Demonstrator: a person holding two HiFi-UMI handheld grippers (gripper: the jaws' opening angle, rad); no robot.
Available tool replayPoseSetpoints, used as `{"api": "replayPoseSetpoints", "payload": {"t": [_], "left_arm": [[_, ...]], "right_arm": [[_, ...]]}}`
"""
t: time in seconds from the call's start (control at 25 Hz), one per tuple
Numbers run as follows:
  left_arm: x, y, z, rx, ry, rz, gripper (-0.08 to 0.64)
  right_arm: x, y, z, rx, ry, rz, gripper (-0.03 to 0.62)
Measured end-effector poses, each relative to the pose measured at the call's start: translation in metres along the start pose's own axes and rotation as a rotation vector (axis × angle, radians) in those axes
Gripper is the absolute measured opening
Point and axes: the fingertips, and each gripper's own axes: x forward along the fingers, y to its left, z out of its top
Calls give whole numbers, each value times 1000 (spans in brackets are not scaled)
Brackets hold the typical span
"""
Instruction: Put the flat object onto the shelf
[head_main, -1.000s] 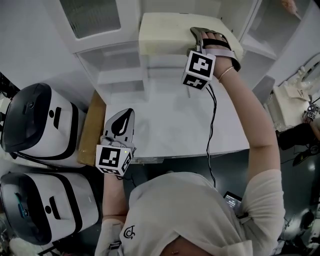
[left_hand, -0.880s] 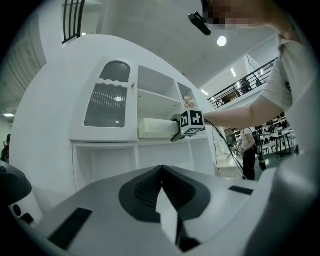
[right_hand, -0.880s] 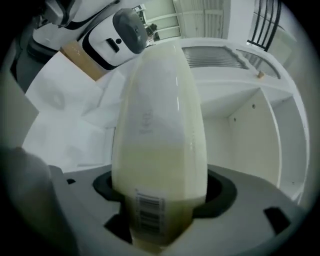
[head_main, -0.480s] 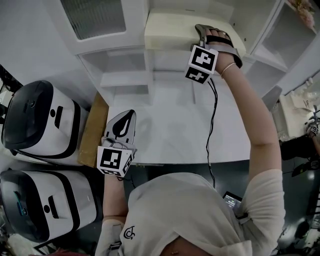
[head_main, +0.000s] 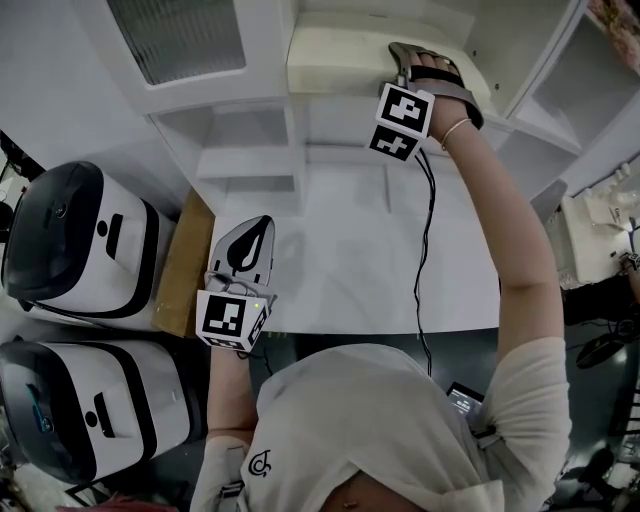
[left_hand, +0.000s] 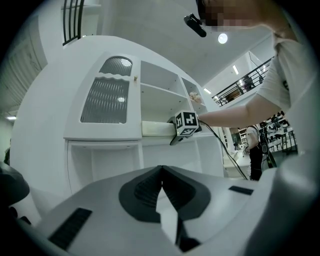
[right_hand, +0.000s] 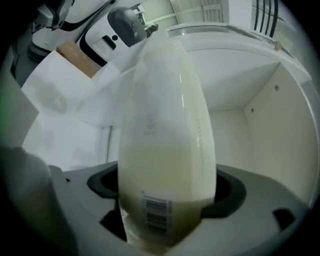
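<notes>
The flat object (head_main: 335, 58) is a cream slab lying in an upper compartment of the white shelf unit (head_main: 250, 110). My right gripper (head_main: 400, 52) reaches up to its right end, marker cube below the hand. In the right gripper view the slab (right_hand: 165, 115) stands on edge between the jaws, which are opening; a dark gap shows beside its left side, and the compartment wall (right_hand: 260, 130) lies behind. My left gripper (head_main: 250, 228) hovers low over the table's left front, shut and empty, its jaws meeting in a line (left_hand: 161, 172). From there the slab (left_hand: 155, 128) shows on the shelf.
Two white-and-black appliances (head_main: 70, 240) (head_main: 90, 410) stand at the left, beside a brown board (head_main: 185, 260). The white table (head_main: 350, 250) lies under the shelves. A ribbed-glass cabinet door (head_main: 175, 35) is at upper left. A black cable (head_main: 425, 250) hangs from the right gripper.
The right gripper and the slab have gone a little further up and into the shelf compartment. The left gripper has stayed where it was.
</notes>
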Motion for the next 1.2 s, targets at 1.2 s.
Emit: {"api": "replayPoseSetpoints", "payload": {"t": [1.2], "left_arm": [[-25,-19,5,-6,-1,-55,12]], "right_arm": [[-91,1,-1,250,-115,-165,378]]}}
